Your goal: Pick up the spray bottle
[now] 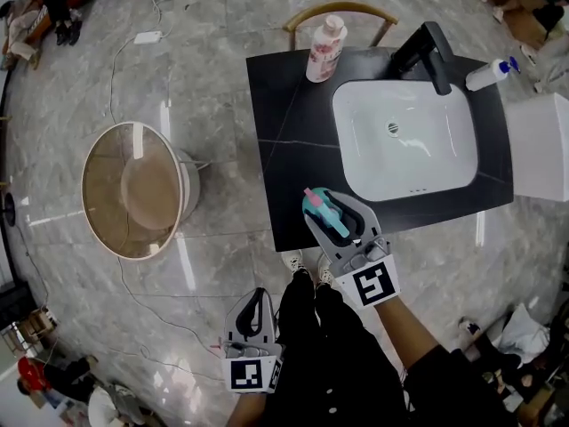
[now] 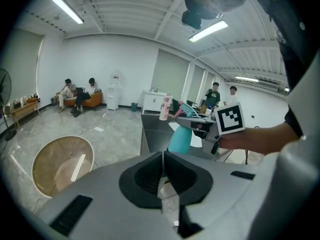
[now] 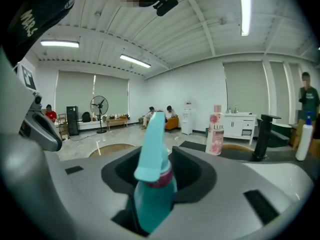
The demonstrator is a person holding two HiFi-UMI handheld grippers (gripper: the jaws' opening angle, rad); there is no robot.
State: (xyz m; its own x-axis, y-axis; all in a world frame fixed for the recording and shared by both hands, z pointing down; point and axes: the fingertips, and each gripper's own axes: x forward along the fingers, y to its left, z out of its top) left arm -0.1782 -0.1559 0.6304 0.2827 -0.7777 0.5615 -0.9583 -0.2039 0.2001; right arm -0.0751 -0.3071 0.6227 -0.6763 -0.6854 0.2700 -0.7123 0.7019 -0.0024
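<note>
Straddling the spray bottle (image 1: 325, 212) at the tabletop's (image 1: 284, 149) near edge, right gripper (image 3: 153, 186) jaws stand wide; closing and lifting remain.

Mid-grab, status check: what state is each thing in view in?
spray bottle: upright, between the open jaws, not clamped
right gripper: open around the spray bottle
left gripper: shut, empty
pink bottle: upright on the counter
faucet: no water running
basin: empty

Bright, even light, fisheye-warped edges
</note>
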